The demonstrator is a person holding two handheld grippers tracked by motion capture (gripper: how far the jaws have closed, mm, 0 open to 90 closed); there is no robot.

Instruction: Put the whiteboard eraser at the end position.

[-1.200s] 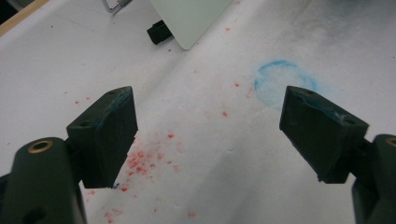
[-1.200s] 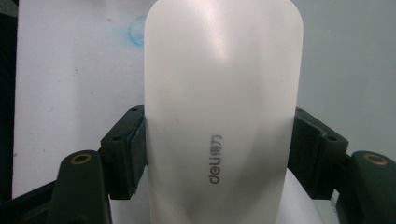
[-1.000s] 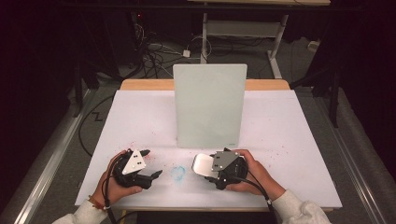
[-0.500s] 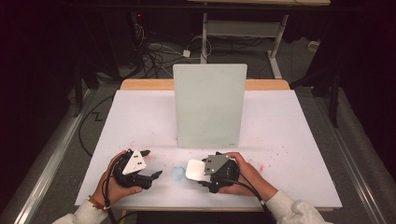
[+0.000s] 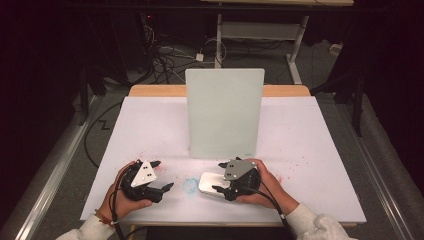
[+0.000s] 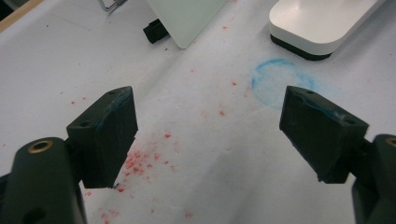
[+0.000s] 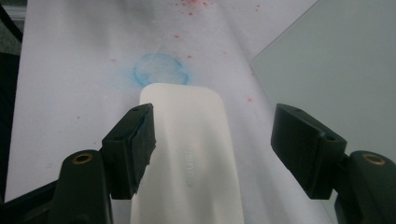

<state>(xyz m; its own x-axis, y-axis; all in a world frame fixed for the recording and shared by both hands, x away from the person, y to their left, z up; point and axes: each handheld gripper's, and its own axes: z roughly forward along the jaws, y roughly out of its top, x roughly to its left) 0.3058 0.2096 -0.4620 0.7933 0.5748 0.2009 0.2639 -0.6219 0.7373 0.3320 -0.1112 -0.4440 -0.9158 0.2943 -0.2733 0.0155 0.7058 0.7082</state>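
Your right gripper (image 7: 212, 149) sits over the white eraser (image 7: 187, 158). Its jaws are wide apart, one on each side, and you are not squeezing it. The eraser lies flat on the white table (image 5: 310, 150), near you, just right of the blue circle mark (image 5: 190, 185). Your left gripper (image 6: 210, 135) rests at the near left, jaws apart, holding nothing. The pale board (image 5: 224, 113) stands just behind.
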